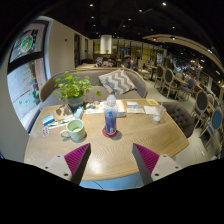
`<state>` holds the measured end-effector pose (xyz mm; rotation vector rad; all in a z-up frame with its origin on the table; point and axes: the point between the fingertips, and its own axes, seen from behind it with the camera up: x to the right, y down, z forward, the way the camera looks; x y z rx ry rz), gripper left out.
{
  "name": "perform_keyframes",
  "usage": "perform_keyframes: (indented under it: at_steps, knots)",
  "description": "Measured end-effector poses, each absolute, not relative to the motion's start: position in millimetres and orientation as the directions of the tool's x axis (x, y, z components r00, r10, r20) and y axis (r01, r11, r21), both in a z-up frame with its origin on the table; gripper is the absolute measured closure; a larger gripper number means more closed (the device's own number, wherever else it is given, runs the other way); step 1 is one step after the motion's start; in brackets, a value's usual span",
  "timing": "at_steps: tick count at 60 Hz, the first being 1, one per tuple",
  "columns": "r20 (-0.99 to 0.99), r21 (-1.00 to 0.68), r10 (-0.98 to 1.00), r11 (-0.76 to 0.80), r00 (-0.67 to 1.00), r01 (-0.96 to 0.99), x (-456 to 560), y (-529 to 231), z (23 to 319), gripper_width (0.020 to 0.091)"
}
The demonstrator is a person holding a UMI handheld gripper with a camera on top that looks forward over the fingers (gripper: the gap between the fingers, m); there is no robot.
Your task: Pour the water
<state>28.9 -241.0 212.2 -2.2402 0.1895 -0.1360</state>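
Gripper view: one wooden desk [110,150] carries one water bottle [110,114] with a blue cap, one green cup [75,128], one potted plant [72,88] and one white cup [156,113]. The jaws are spread wide, holding nothing, two purple pads [77,157] showing. The bottle stands upright beyond them, centred between them; the green cup sits just beside it.

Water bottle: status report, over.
Fingers open, empty, short of the table. Water bottle upright on a red coaster, ahead between the fingers. Green mug left of it. Path clear.
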Motion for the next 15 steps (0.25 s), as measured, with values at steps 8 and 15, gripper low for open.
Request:
perform_keyframes:
  at_steps: [8,15]
  knots:
    - [0.055,-0.786,-0.151,-0.616,0.987,-0.051,36.8,-249.7,214.9,0.0252]
    - [0.041,-0.770,-0.128,-0.636,0.991,-0.050,42.8,-259.3,210.5,0.0249]
